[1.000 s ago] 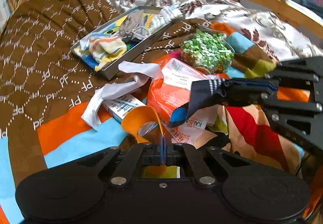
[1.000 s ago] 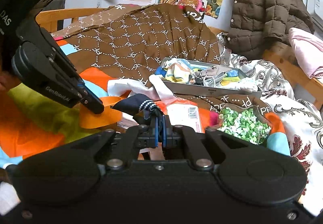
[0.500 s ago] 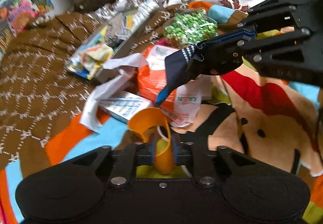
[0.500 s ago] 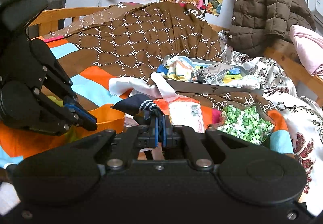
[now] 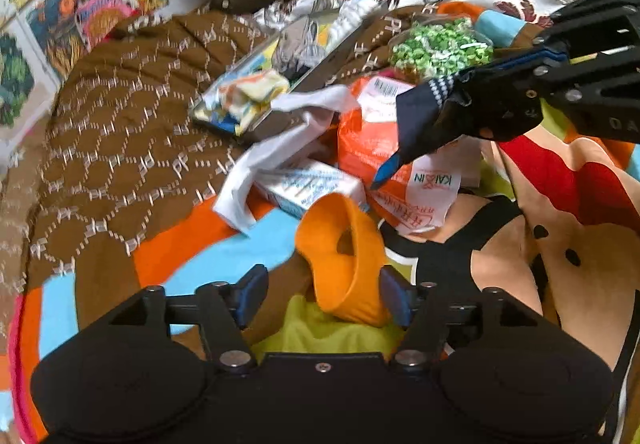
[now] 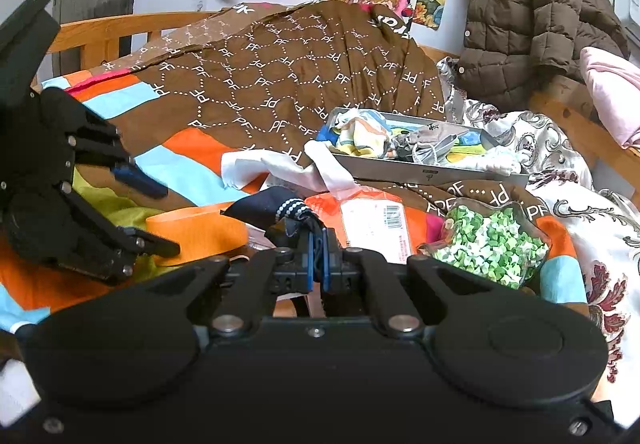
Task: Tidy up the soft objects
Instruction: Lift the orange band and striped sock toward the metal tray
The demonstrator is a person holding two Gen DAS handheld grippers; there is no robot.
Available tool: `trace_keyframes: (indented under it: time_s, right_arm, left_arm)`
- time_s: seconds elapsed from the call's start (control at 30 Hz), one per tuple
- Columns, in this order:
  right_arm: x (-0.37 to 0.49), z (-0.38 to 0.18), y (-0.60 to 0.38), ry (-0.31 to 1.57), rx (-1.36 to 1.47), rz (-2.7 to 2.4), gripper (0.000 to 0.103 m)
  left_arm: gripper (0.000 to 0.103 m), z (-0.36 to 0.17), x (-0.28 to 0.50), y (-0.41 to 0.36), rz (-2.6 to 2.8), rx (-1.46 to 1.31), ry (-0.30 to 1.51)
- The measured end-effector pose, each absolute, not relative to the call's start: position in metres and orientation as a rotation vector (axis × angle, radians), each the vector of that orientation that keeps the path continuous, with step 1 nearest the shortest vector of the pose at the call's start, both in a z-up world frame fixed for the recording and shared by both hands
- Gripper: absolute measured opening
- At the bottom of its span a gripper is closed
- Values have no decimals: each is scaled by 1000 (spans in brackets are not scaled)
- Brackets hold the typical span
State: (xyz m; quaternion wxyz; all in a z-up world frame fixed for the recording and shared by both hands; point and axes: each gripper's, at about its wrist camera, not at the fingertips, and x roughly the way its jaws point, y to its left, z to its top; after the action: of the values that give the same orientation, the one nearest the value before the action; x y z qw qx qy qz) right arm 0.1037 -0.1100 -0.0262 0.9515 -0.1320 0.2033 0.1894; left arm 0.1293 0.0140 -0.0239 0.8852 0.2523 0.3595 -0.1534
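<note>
our left gripper [image 5: 322,298] jaws are opening, and the orange band [image 5: 344,264] sits between them, leaning on the right pad, its open loop running away from us on the bed [image 5: 192,256]. our right gripper [image 6: 316,264] is clamped tight on the navy sock [image 6: 272,206], which lies just beyond the band, toward the tray [image 6: 432,174] farther back.

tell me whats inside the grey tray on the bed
The grey tray holds a striped pastel cloth, a grey bundle and a white piece. Whatever lies beneath them is covered.
</note>
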Motion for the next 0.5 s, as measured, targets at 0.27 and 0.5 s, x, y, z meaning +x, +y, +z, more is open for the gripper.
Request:
trace_keyframes:
  time_s: [0.27, 0.5]
  right_arm:
    - [106, -28, -111, 427, -275, 394, 0]
    - [109, -30, -115, 439, -273, 392, 0]
  left_arm:
    - [52, -30, 139, 15, -360, 433, 834]
    - [24, -30, 142, 12, -407, 390, 864]
